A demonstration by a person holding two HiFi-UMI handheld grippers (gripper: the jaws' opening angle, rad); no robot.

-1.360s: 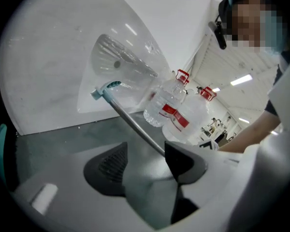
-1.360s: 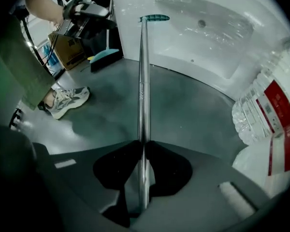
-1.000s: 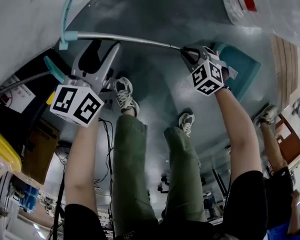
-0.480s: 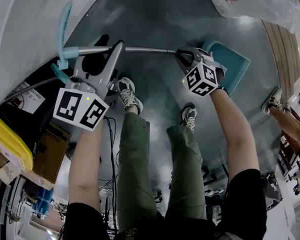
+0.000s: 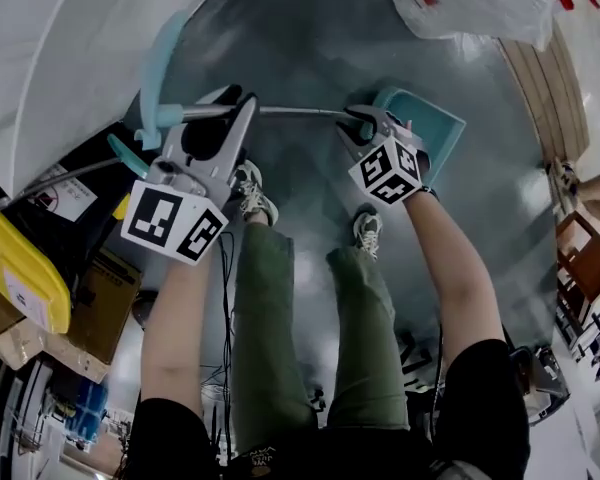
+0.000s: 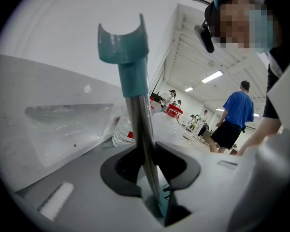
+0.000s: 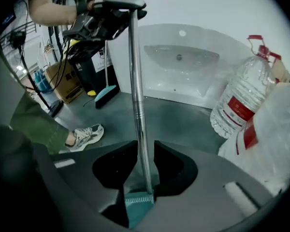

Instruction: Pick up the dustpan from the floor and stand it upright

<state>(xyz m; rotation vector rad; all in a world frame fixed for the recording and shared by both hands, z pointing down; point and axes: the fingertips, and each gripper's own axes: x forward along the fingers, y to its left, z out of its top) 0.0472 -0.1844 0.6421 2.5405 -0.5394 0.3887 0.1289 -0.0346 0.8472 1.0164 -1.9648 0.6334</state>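
While aloft, dustpan pole [image 5: 300,112] clamped in just-closed left tool [image 5: 237,103] and just-eased right tool [image 5: 366,124].

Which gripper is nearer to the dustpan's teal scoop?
Right. The right gripper, jaws just opening, holds the pole beside the scoop; the left gripper, jaws just closing on the pole, is at the handle end.

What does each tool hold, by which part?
Both hold the dustpan by its handle: the left tool, jaws just closing, near the teal tip; the right tool, jaws just easing open, near the base.
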